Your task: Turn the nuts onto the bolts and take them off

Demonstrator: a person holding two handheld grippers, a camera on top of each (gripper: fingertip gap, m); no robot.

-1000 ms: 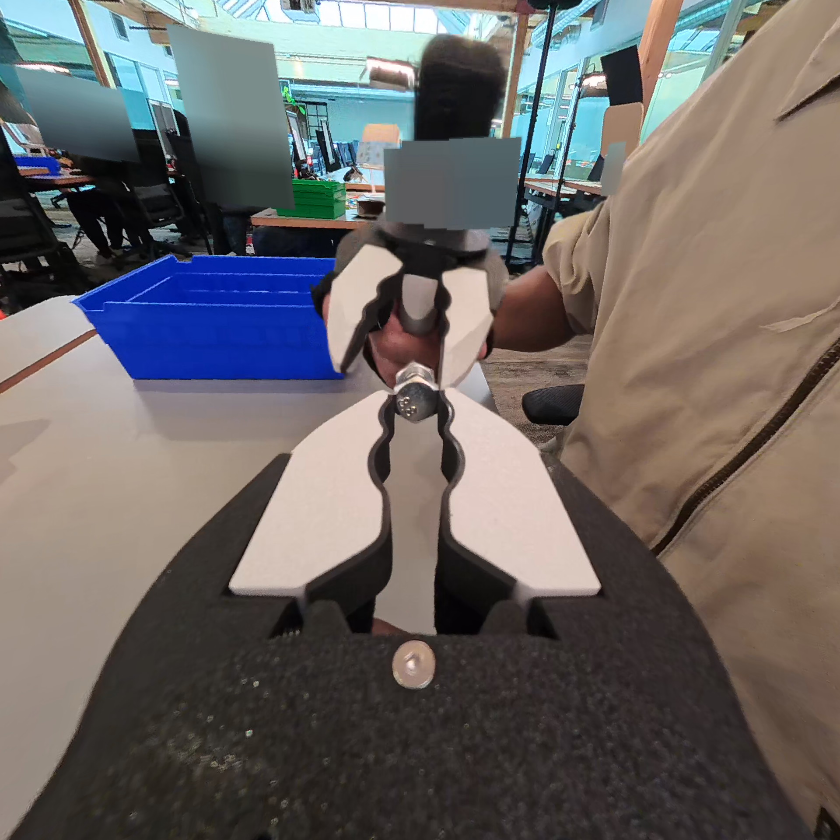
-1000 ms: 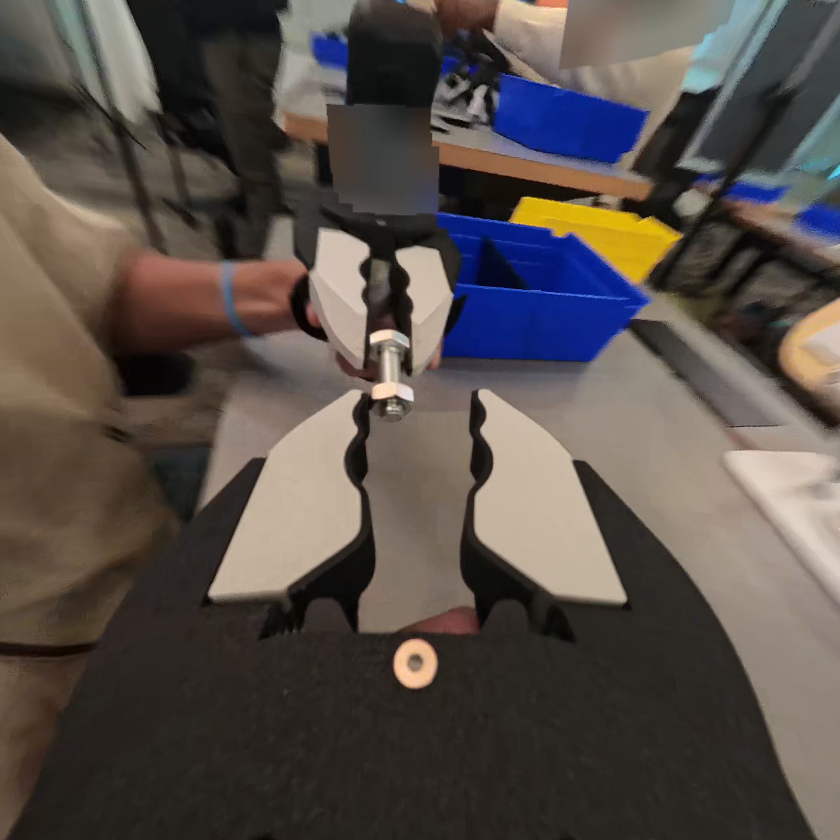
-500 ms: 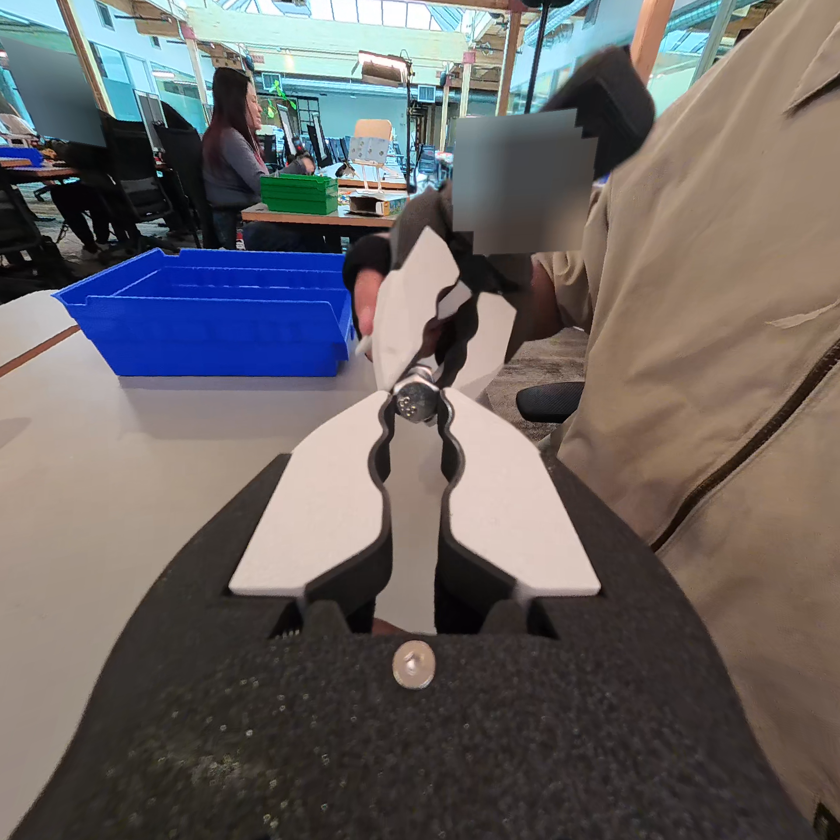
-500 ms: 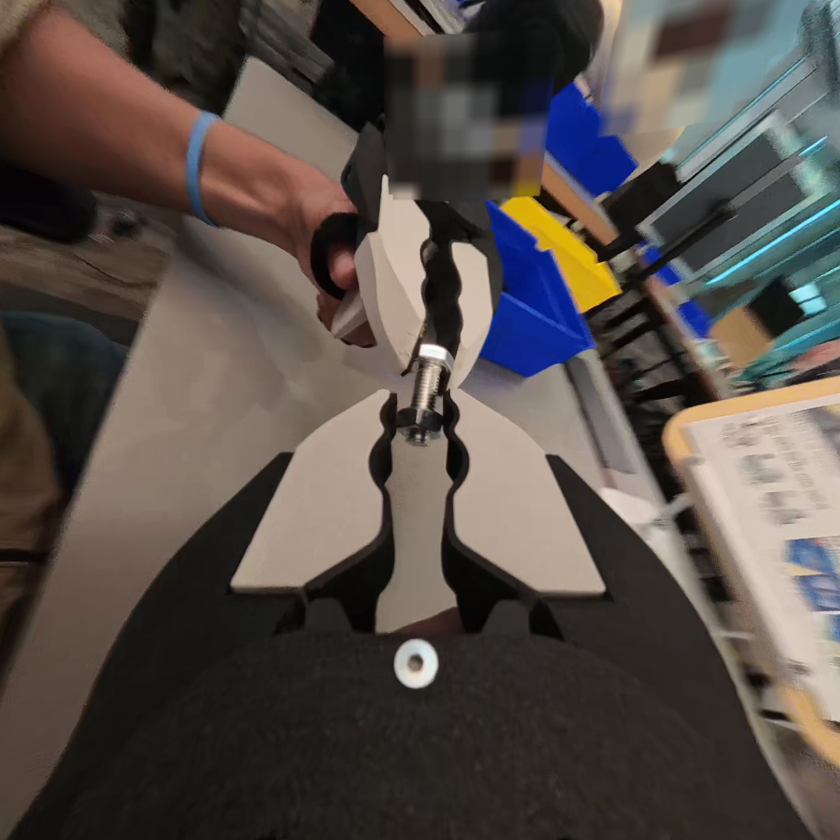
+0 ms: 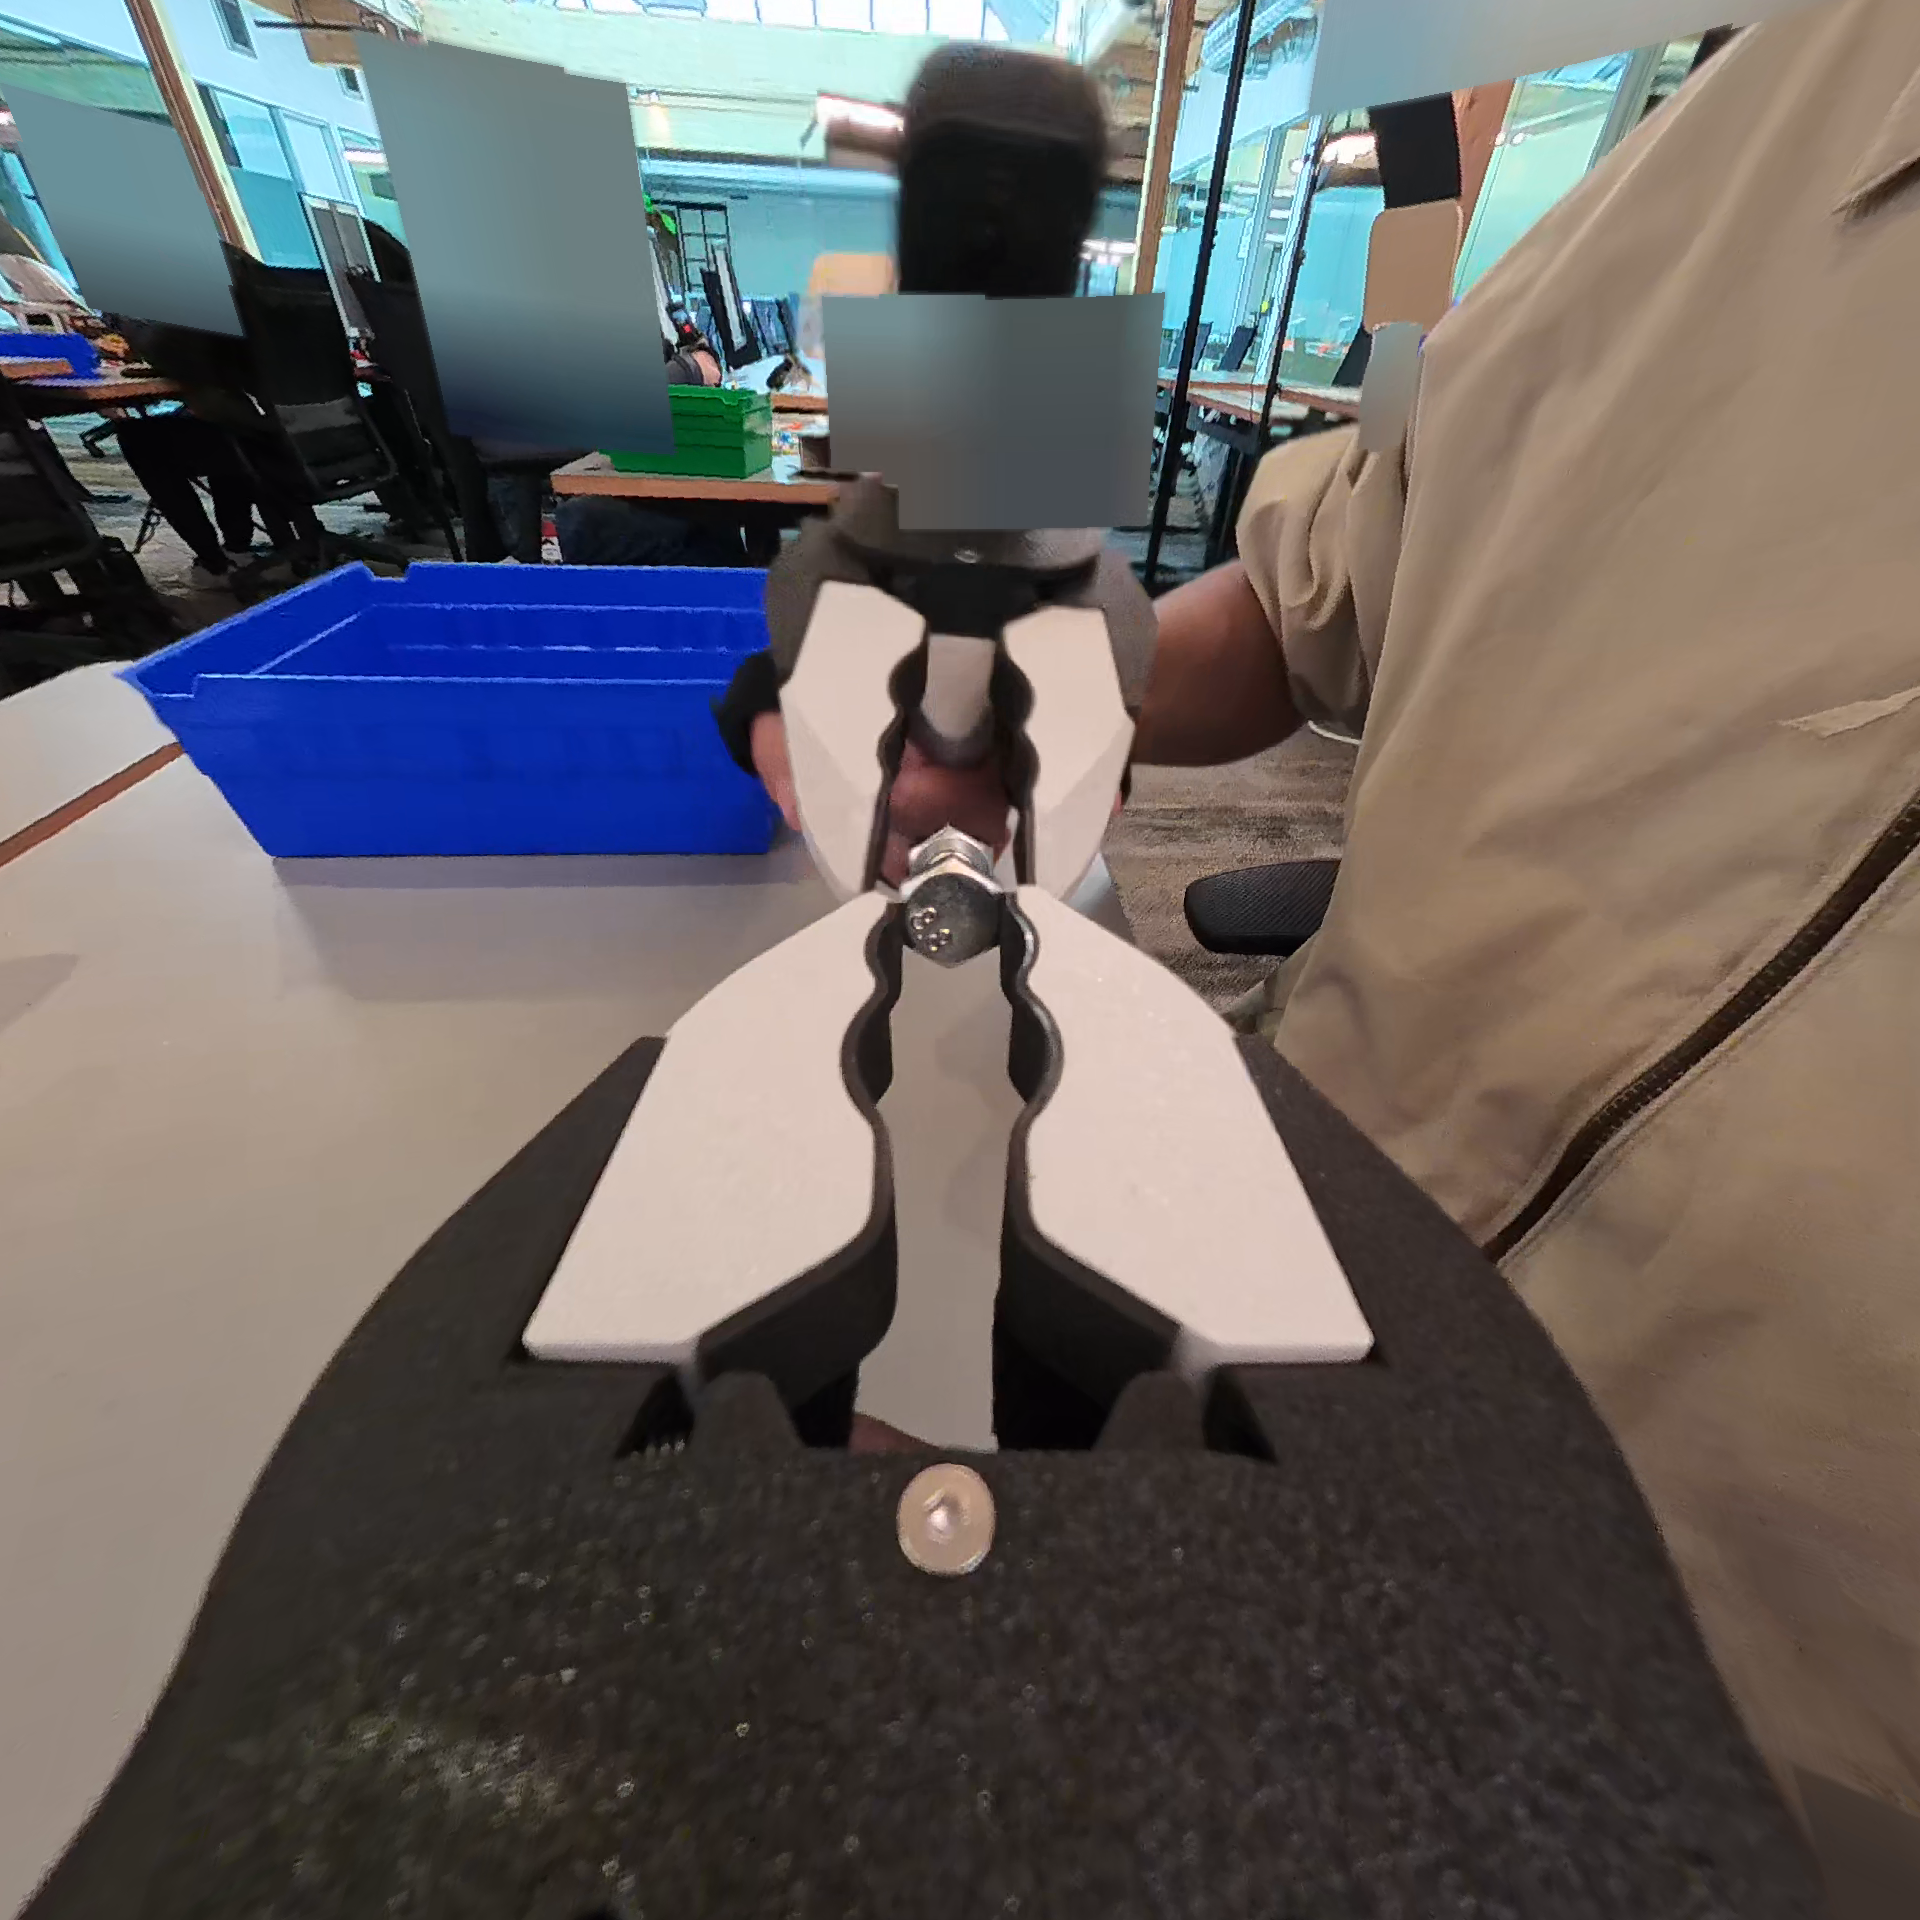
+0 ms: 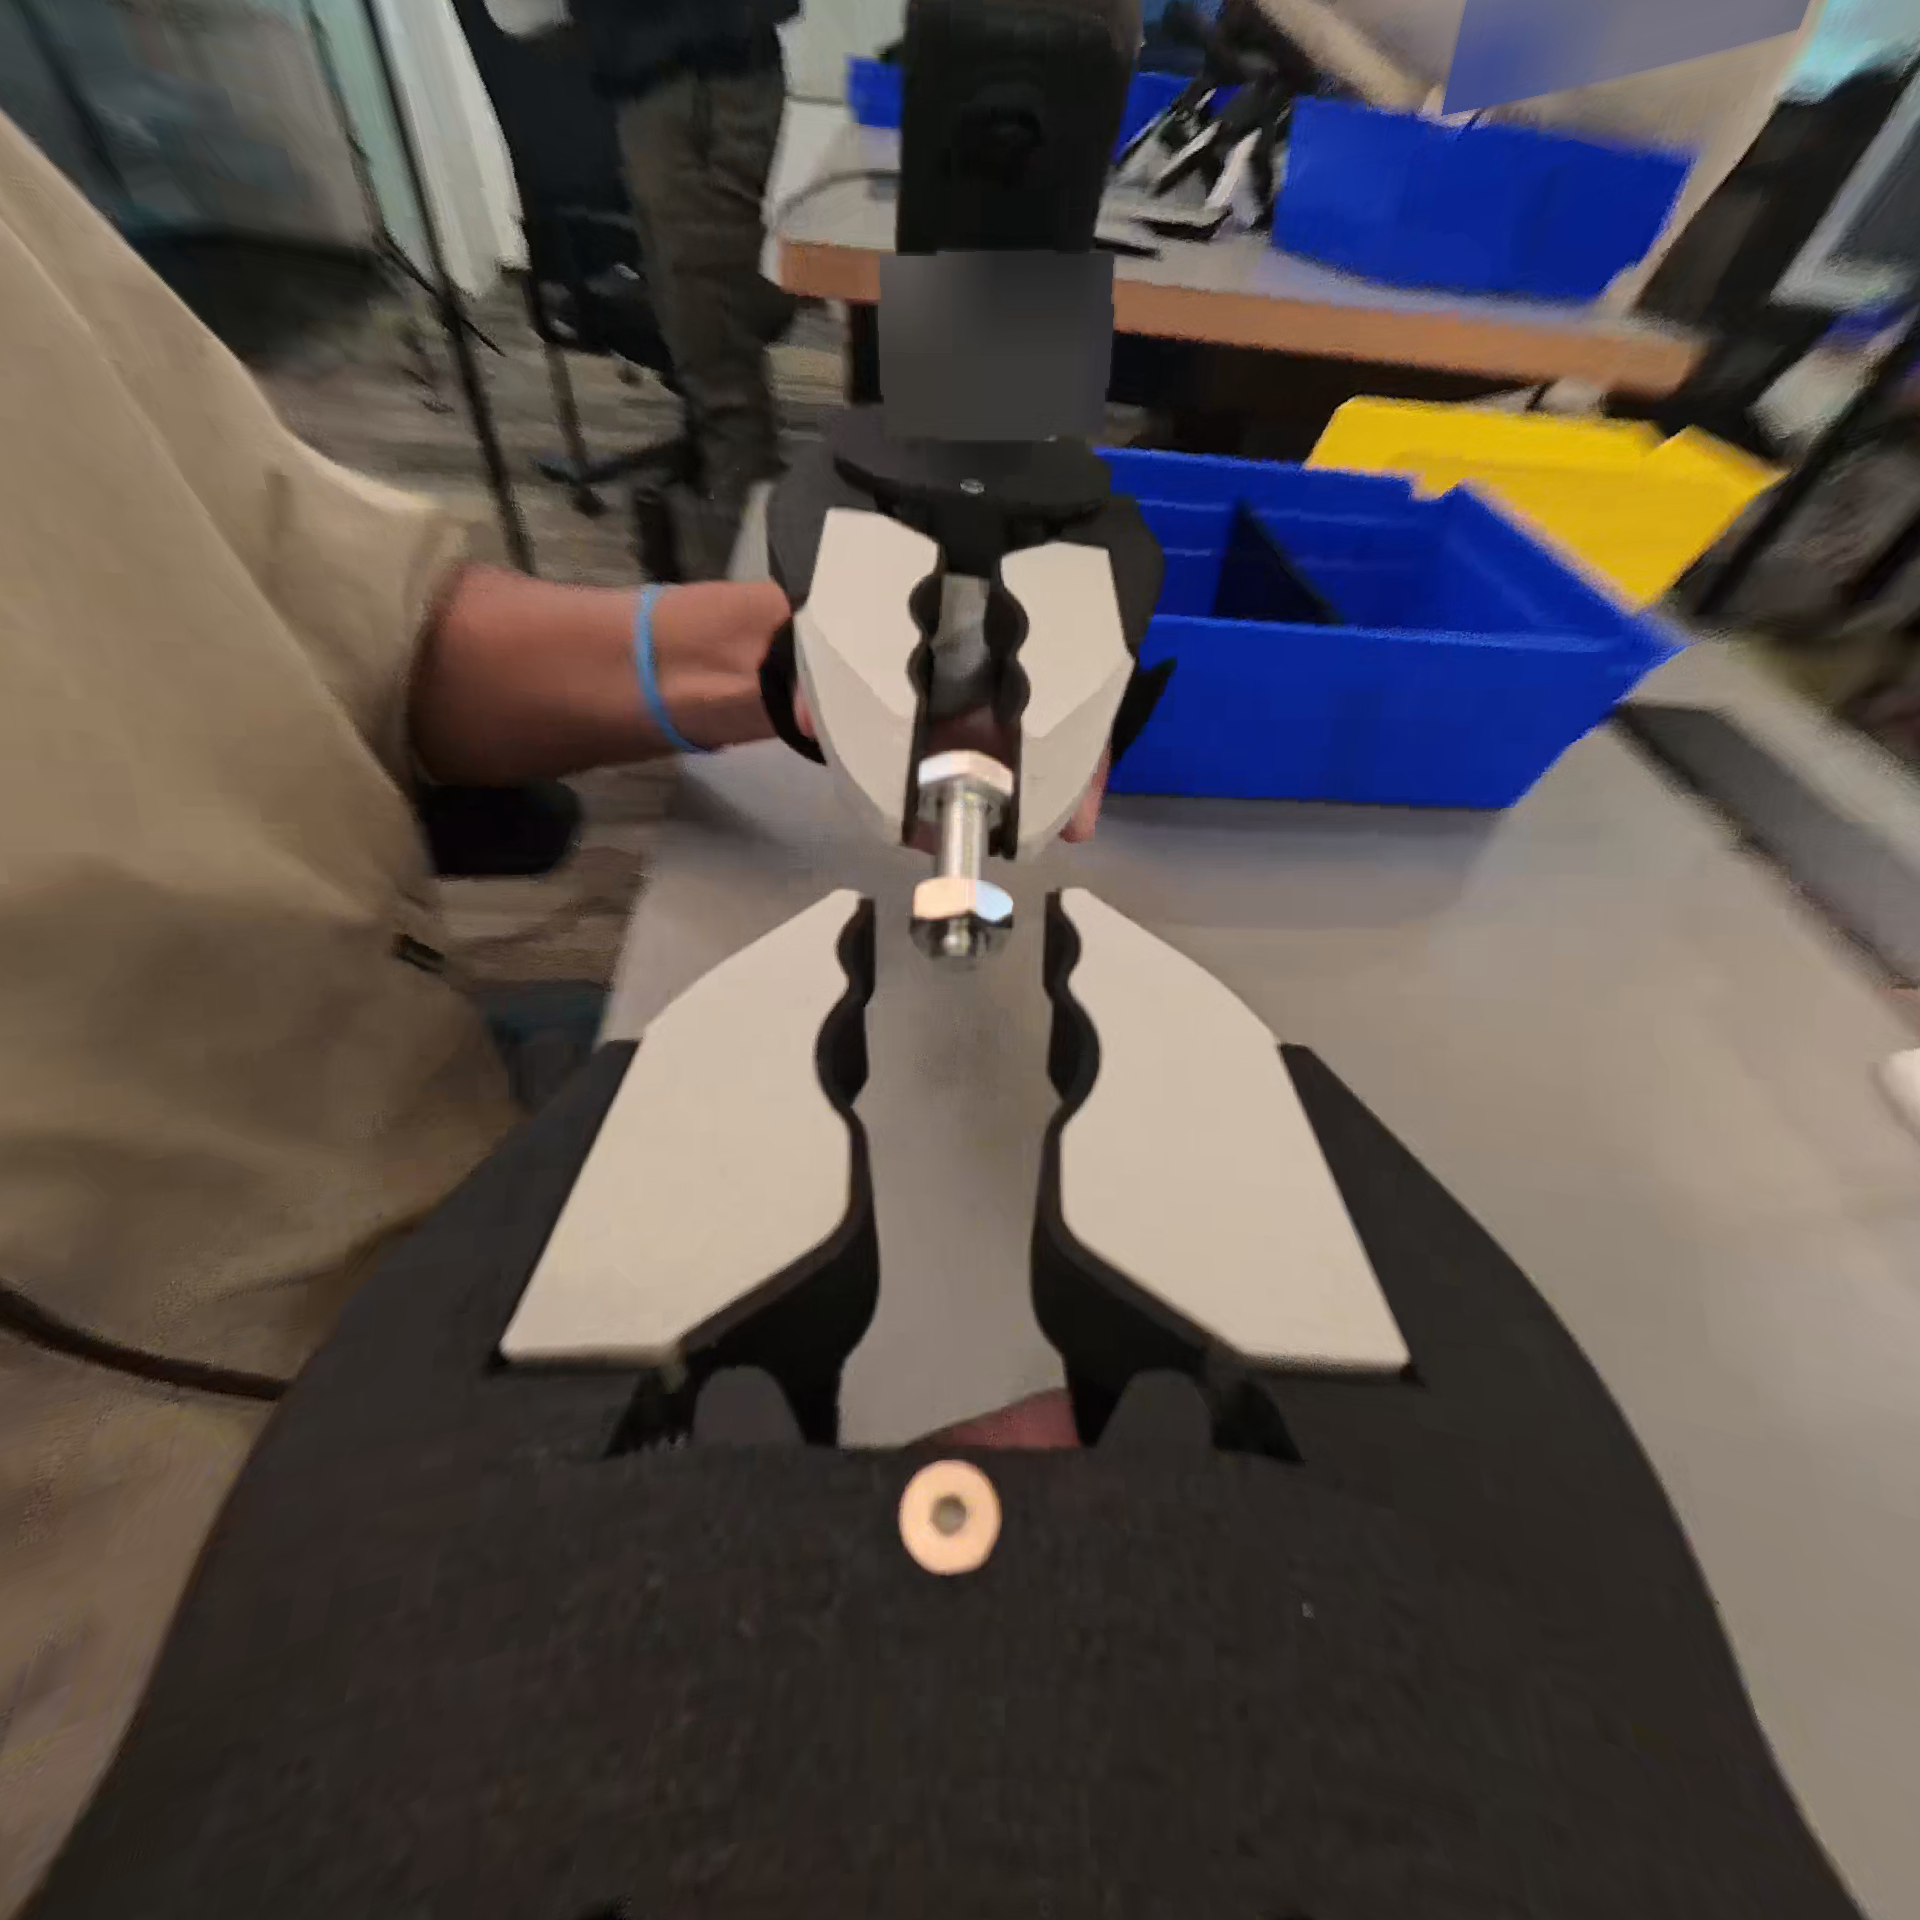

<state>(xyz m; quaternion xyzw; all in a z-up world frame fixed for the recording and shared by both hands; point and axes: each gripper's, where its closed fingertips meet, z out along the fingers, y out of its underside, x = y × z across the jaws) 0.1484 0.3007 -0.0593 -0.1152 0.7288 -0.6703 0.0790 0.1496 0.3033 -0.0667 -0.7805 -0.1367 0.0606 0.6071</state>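
Note:
My left gripper (image 5: 948,914) is shut on the hex head of a steel bolt (image 5: 943,927) and holds it above the grey table (image 5: 312,1039). In the right wrist view the same gripper (image 6: 961,831) faces me, and the bolt's shank (image 6: 961,821) points toward me. A steel nut (image 6: 961,914) sits near the end of the shank. My right gripper (image 6: 958,914) is open around the nut, with a small gap on each side. In the left wrist view the right gripper (image 5: 951,862) stands upright behind the bolt head, jaws apart.
A blue bin (image 5: 468,748) stands on the table behind the grippers. In the right wrist view a blue bin with a divider (image 6: 1403,675) and a yellow bin (image 6: 1538,468) stand at the back right. The person's beige jacket (image 5: 1610,831) is close beside the grippers. Both grippers' tips are close together, under 4 cm apart.
Half a second ago my right gripper was shut on the nut and rolled over. It has let go and rolled back upright. The left gripper has kept hold of the bolt.

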